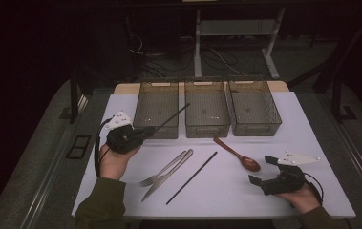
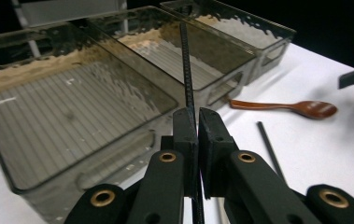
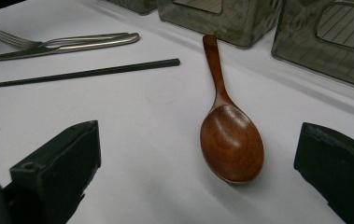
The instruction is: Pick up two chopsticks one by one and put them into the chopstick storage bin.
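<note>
thin black chopstick, straight, ridged, clamped in left gripper jaws

Left tongs clamped shut, right tongs spread wide

A flat white tabletop carries three see-through smoky-grey plastic bins set in a row along its far edge, just beside one another. In front of them lie a silver metal fork and a silver metal table knife — side by side and touching — then a slim black chopstick lying aslant, and a reddish-brown wooden spoon toward the right.
</note>
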